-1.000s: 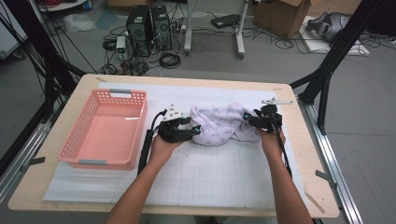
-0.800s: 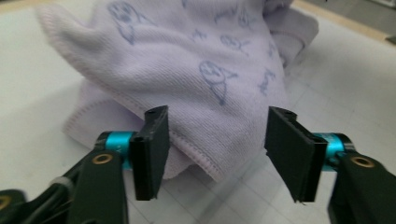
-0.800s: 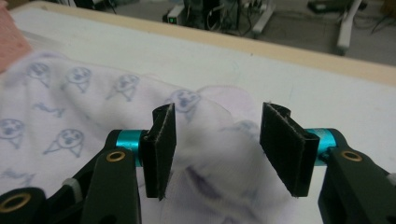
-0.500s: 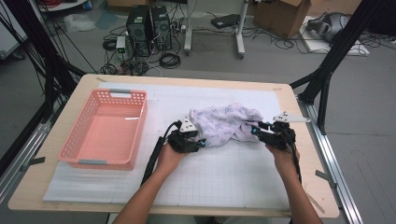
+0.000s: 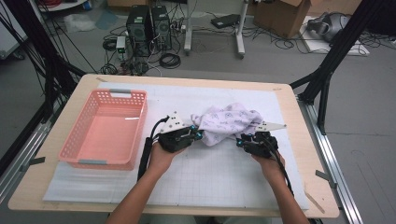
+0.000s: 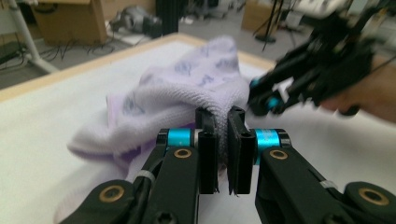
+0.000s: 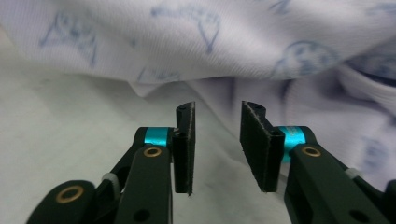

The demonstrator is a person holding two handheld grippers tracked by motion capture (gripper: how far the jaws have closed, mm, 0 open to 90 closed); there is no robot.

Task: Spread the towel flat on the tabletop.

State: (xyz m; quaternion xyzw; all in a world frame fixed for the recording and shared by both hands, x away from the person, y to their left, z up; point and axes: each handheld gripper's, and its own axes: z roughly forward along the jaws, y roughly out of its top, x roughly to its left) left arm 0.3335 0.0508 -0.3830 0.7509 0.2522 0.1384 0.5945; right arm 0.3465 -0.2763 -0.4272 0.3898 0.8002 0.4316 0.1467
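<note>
Both hand-held grippers at the cloth, one gripping, one not yet.

Left hand-held gripper (image 6: 223, 122) has just closed, pinching the lilac cloth's (image 5: 226, 122) edge; right hand-held gripper (image 7: 217, 114), jaws narrowed yet empty, approaches the hem; pink basket (image 5: 84, 154) waits at nine o'clock on the desk (image 5: 299, 116).

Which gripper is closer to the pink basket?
Left. The left gripper is just right of the pink basket, pinching the purple cloth. The right gripper is farther off, at the cloth's far side, open.

A pink basket (image 5: 103, 130) sits on the white mat (image 5: 210, 172).
</note>
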